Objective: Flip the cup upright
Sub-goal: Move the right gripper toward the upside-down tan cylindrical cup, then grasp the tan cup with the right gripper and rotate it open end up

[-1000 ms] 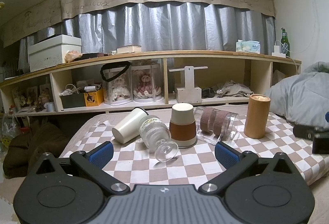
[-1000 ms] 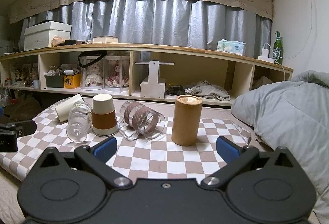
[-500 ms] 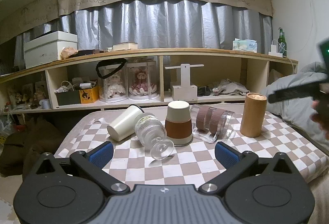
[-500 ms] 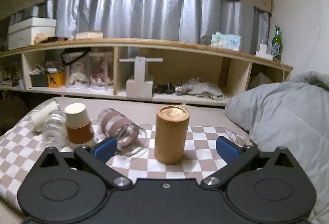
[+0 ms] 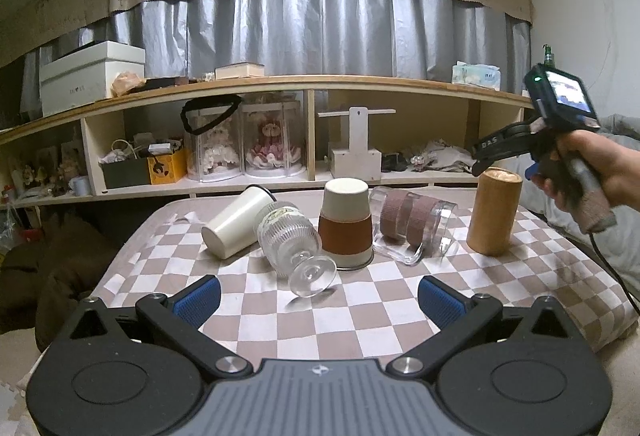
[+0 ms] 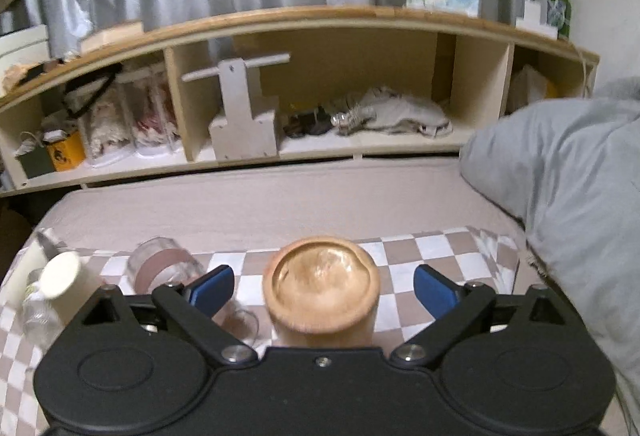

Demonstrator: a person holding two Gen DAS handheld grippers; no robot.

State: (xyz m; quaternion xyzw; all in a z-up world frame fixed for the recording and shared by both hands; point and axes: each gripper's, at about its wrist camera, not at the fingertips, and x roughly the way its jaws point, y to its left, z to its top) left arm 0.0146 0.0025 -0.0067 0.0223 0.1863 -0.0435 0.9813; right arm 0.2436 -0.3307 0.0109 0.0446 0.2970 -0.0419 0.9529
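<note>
Our right claw [image 6: 323,288] is spread wide, one blue pad on each side of the wooden cup [image 6: 321,286] and neither touching it; the cup stands base-up at the right end of the checkered cloth [image 5: 360,312], at 2 o'clock from our left claw [image 5: 319,299], which gapes just as wide and holds nothing; a glass goblet [image 5: 294,242] lies on its side at 12 o'clock, touching a sleeved paper cup [image 5: 345,222] standing mouth-down; a white cup [image 5: 236,222] and a clear mug [image 5: 412,230] lie toppled either side; shelving [image 5: 420,116] and grey curtains [image 5: 304,28] close the far side, a grey duvet [image 6: 568,188] at 3 o'clock; bare cloth lies nearest us.
</note>
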